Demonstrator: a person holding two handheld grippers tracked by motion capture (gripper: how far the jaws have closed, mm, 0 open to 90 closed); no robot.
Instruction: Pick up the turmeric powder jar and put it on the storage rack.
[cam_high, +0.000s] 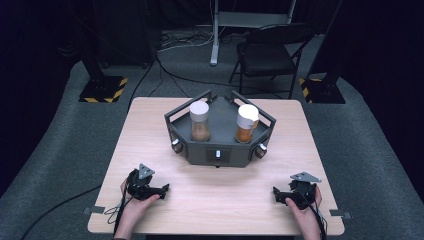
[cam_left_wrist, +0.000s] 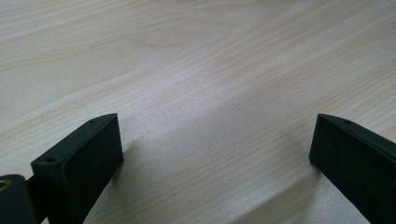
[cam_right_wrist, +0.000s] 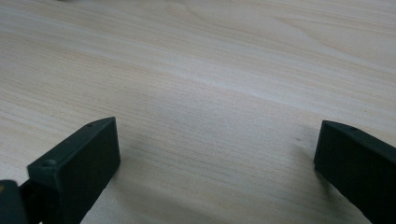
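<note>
Centrally, a dark rack (cam_high: 220, 150) holds two white-capped jars: left jar (cam_high: 200, 121), right jar (cam_high: 246, 123), both with brown contents.

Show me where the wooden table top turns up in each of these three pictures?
High view: the table top fills the middle, under the grey rack.
Left gripper view: pale wood behind two open jaws.
Right gripper view: the same wood between open jaws.
Shared landmark: the wood grain.

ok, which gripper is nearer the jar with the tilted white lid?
Right. The jar with the tilted white lid stands on the right side of the grey tray; the right gripper rests below it, while the left gripper lies across the table.
</note>
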